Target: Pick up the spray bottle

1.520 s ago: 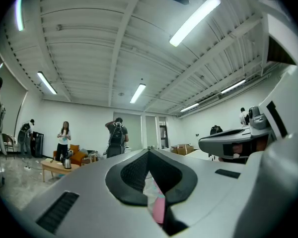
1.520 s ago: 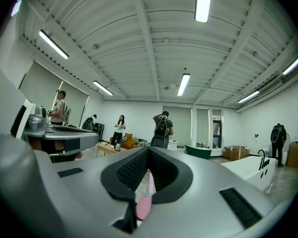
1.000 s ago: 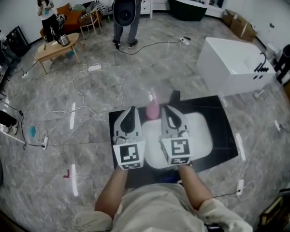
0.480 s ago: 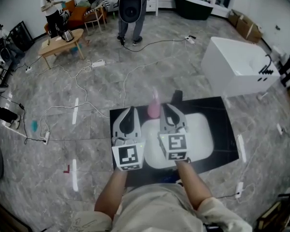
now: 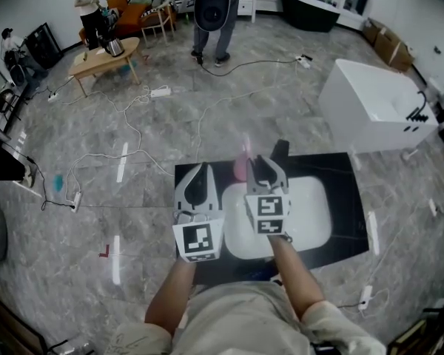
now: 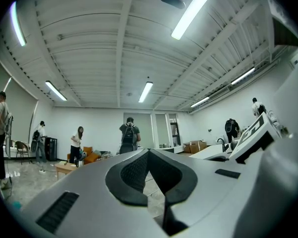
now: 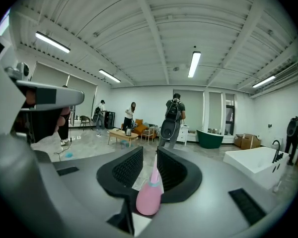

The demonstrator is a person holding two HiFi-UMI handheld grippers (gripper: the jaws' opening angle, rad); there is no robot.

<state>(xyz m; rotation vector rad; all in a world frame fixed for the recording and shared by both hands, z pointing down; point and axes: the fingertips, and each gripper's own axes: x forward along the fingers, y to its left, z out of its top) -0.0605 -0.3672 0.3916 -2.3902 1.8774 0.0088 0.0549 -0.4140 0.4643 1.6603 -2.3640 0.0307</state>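
Observation:
A pink spray bottle with a thin pale nozzle stands at the far edge of the black counter, behind the white sink. My right gripper reaches over the sink, its tips just right of the bottle. In the right gripper view the bottle shows low in the gap of the right gripper. Its jaws are opening and the pads do not touch the bottle. My left gripper hovers over the counter's left part, well left of the bottle. In the left gripper view my left gripper is shut and holds nothing.
A dark tap rises behind the sink, right of the bottle. A white bathtub stands at the far right. Cables trail over the marble floor. A person with a backpack and a low wooden table are far back.
My right gripper has pushed forward and down toward the bottle, and its jaws have parted. The left gripper has stayed where it was.

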